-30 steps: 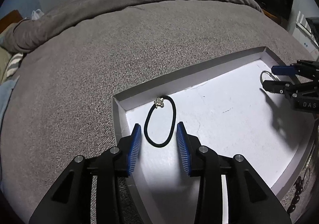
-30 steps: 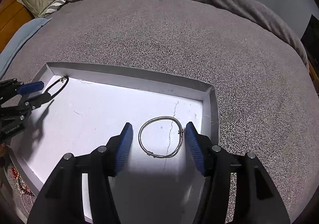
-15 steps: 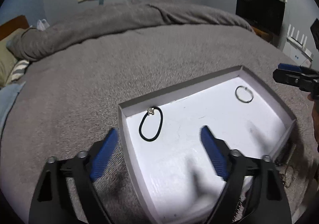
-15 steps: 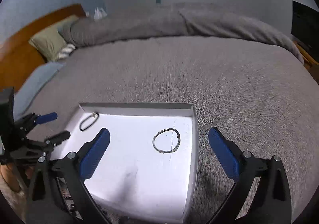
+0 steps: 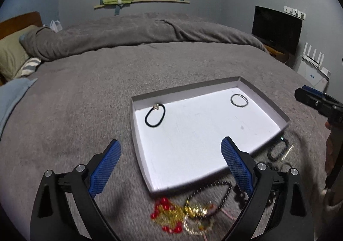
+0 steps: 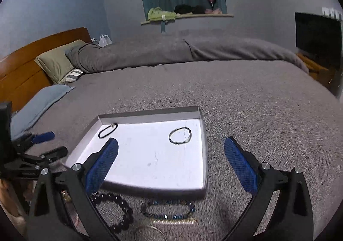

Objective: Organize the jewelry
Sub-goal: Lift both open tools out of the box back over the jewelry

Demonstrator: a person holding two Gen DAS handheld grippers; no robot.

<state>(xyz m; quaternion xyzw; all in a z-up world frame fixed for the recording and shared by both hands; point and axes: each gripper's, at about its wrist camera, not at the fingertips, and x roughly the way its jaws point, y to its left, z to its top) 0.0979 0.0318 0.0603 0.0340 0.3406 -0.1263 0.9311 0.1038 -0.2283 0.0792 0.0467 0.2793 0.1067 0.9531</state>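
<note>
A shallow white tray (image 5: pixel 268 101) (image 6: pixel 204 133) lies on the grey bed. In it lie a black hair tie with a small charm (image 5: pixel 155 114) (image 6: pixel 107 130) at the far left and a thin silver bangle (image 5: pixel 239 100) (image 6: pixel 179 135) at the far right. My left gripper (image 5: pixel 171 168) is wide open and empty, above the tray's near left edge. My right gripper (image 6: pixel 171 165) is wide open and empty, above the tray's near edge. Loose jewelry lies in front of the tray: a red and gold bead tangle (image 5: pixel 182 215), a black bead bracelet (image 6: pixel 120 211) and a dark blue bead bracelet (image 6: pixel 169 208).
The grey blanket (image 5: pixel 85 90) covers the bed all around the tray. Pillows (image 6: pixel 57 62) and a wooden headboard (image 6: pixel 19 69) are at far left. A TV (image 5: pixel 276 26) stands at the right. The other gripper shows at each view's edge (image 5: pixel 317 101) (image 6: pixel 32 150).
Both grippers have opened wide and pulled back and up from the tray. The hair tie and the bangle stay lying in the tray. The loose jewelry in front has come into view.
</note>
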